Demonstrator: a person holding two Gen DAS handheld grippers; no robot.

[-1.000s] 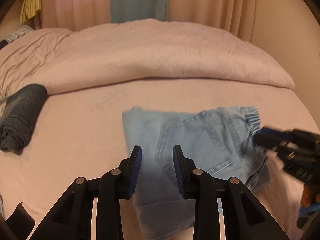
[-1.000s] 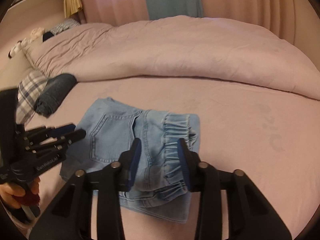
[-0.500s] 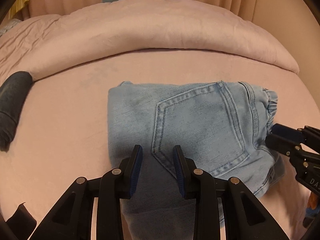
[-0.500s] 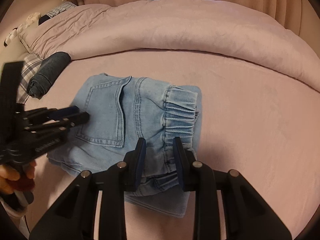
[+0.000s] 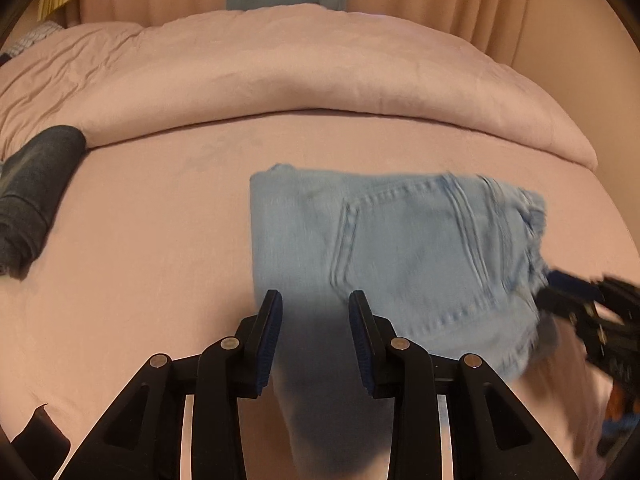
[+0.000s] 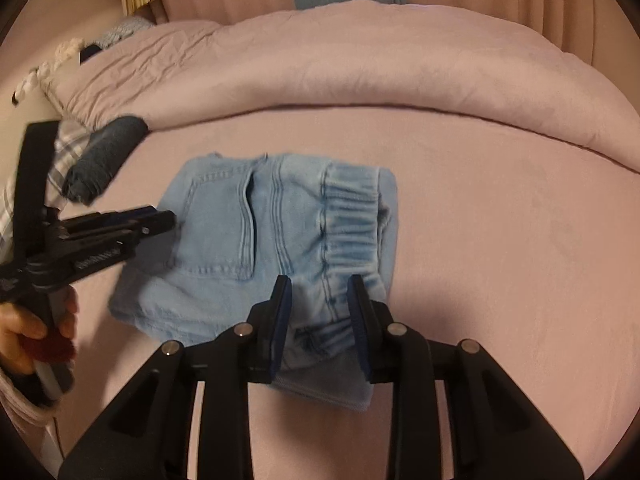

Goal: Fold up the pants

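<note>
Folded light-blue denim pants [image 5: 400,240] lie flat on the pink bed sheet [image 5: 140,260], back pocket up, with the elastic waistband [image 6: 348,216] at their right end. My left gripper [image 5: 315,296] hovers over the pants' near left part, its jaws a little apart, and casts a dark shadow on the denim. Nothing is pinched between its pads. My right gripper [image 6: 319,282] hangs over the waistband's near corner, jaws slightly apart and not pressing on the cloth. The left gripper [image 6: 170,220] shows from the side above the pants' left edge. The right gripper [image 5: 554,284] appears blurred at the pants' right end.
A rolled dark-grey garment [image 5: 36,188] lies at the bed's left side, next to plaid cloth [image 6: 68,148]. A thick folded pink duvet [image 5: 300,80] runs across the far half of the bed. A person's hand [image 6: 24,332] holds the left gripper's handle.
Both grippers have sunk closer to the pants, which now fill more of each view. The pants lie in the same folded shape.
</note>
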